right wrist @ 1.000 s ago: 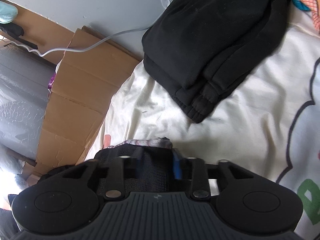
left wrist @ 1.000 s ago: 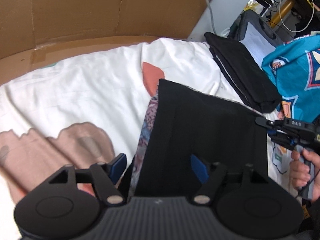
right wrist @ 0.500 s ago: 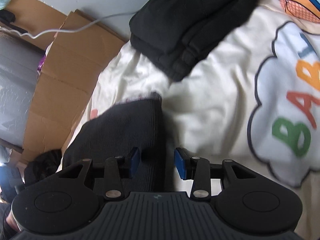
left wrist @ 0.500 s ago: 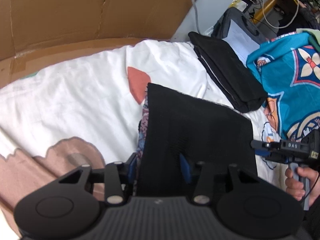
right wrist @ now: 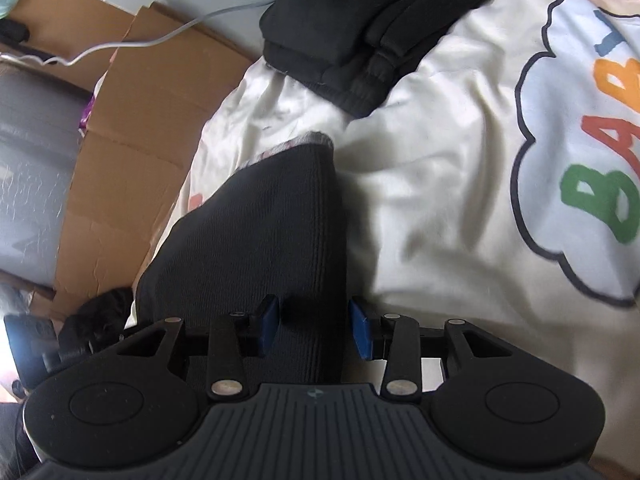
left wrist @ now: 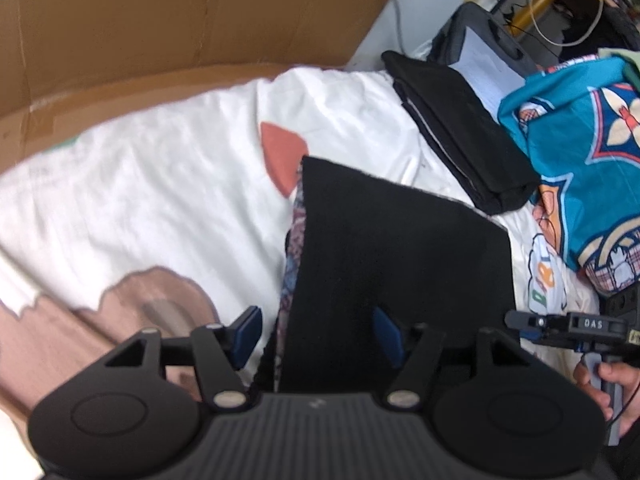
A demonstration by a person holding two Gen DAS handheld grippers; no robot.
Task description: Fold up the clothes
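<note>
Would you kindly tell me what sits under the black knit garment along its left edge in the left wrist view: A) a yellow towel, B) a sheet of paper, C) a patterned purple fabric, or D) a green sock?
C: a patterned purple fabric peeks from beneath the black knit garment.

Bedroom: printed bedsheet (right wrist: 460, 168), folded clothes (left wrist: 460, 136).

Both grippers have let go of the black garment (left wrist: 400, 264): the left gripper (left wrist: 318, 334), clamped half a second ago, now gapes wide, and the right gripper (right wrist: 314, 326) has spread further around the fold
</note>
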